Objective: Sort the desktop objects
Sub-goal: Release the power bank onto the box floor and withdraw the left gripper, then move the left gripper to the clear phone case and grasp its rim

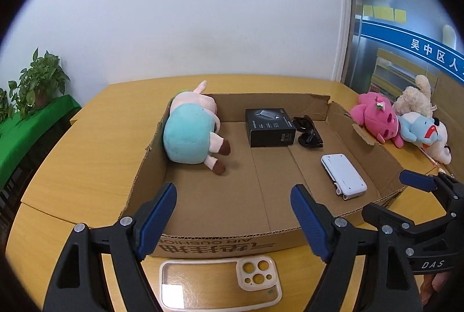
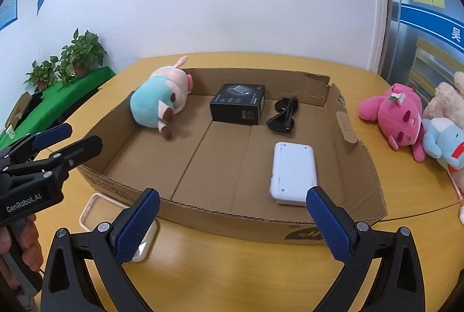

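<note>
Desktop objects lie partly inside a shallow cardboard box (image 1: 203, 196) on the yellow table (image 1: 72, 167).

Left wrist view: inside the box, a teal plush (image 1: 188, 135) rests against the far left wall, a black carton (image 1: 269, 128) stands near the back wall, sunglasses (image 1: 308, 132) lie just beside the carton on its right, and a white device (image 1: 343, 174) lies flat near the right wall. A clear phone case (image 1: 220, 281) lies on the table just outside the near wall, below the left gripper (image 1: 233, 220), whose blue pads are spread wide with nothing between them. A pink plush (image 1: 377, 117), a blue plush (image 1: 417, 129) and a beige plush (image 1: 414, 97) are piled together on the table right of the box. The right gripper (image 1: 397, 193) shows at the right edge, also spread.

Right wrist view: the right gripper (image 2: 232, 222) is spread and empty, above the near wall of the box (image 2: 365, 167). The white device (image 2: 293, 170) lies just ahead of its right pad. The phone case (image 2: 95, 210) is partly hidden behind the left pad. The left gripper (image 2: 72, 138) is at the left, spread.
</note>
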Demonstrator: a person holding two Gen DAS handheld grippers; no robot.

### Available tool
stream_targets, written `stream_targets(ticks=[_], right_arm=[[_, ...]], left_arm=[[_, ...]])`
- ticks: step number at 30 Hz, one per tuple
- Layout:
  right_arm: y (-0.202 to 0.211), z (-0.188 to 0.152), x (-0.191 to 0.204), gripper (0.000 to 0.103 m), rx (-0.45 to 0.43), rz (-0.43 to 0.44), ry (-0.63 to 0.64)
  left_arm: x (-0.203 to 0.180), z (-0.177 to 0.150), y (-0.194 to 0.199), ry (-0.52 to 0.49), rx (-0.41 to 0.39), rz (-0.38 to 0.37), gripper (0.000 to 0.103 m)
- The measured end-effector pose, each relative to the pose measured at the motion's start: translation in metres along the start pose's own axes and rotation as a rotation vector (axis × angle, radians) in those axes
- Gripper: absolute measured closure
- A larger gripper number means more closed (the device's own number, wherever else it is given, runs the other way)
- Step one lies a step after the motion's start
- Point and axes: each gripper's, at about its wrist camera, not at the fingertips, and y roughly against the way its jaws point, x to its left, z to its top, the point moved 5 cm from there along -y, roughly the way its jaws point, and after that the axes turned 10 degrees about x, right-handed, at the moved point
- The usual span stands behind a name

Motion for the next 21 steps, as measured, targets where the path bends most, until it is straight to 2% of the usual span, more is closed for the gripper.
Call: stream_targets(ticks=[15,21], right_arm=[[0.007,-0.005,0.004,0.000,-0.001,0.026,-0.001],[0.003,-0.013,0.018,0.000,0.020,0.083,0.036]], left_arm=[[0.009,-0.007,-0.001,0.033,0.017,-0.042,0.022],[0.018,-0.016,-0.002,0.035,0.042,-0.054,0.022]])
